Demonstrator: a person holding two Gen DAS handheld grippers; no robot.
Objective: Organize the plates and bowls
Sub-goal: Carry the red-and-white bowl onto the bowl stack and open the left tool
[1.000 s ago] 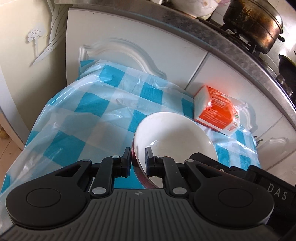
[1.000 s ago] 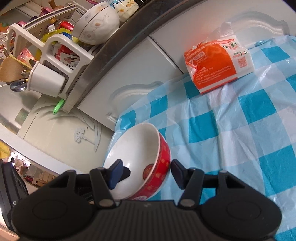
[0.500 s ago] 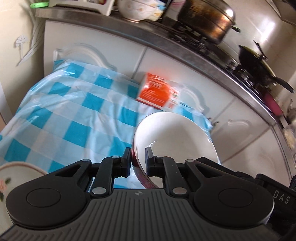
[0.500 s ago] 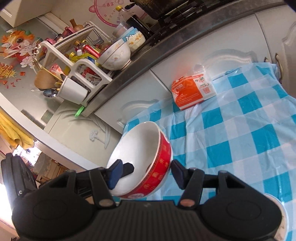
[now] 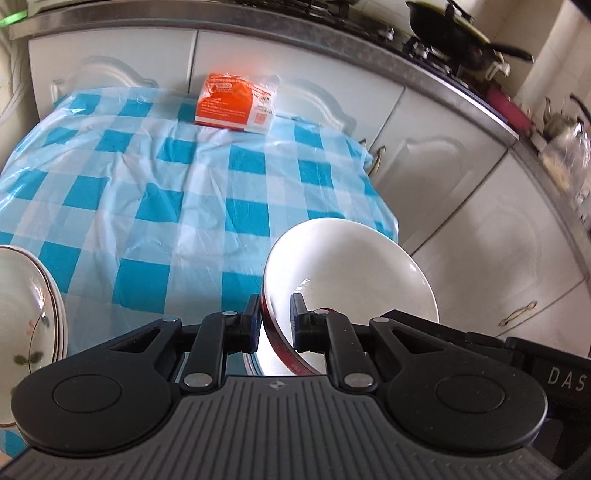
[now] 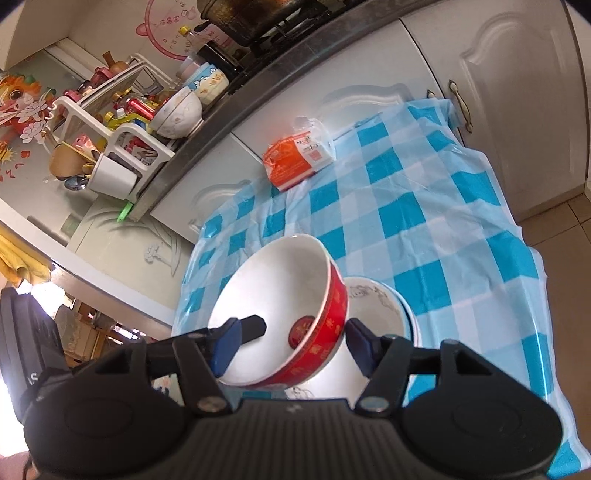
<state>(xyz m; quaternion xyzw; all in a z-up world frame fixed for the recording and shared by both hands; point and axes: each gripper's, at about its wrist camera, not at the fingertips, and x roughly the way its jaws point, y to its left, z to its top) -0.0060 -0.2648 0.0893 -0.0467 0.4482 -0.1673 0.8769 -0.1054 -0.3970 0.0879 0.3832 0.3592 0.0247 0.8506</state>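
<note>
A red bowl with a white inside is held in the air over the blue checked tablecloth. My left gripper is shut on its rim. In the right wrist view the same bowl sits tilted between my right gripper's fingers; the left fingertip is inside the bowl and the right one beside the red wall. A white patterned bowl sits on the cloth just under it. A floral plate lies at the left edge of the left wrist view.
An orange and white packet lies at the far side of the table against white cabinet doors. The counter above holds a dish rack with bowls and a dark pot. Tiled floor shows to the right.
Both grippers rose and drew back from the cabinets with the red bowl. The floral plate and the white patterned bowl came into view beneath.
</note>
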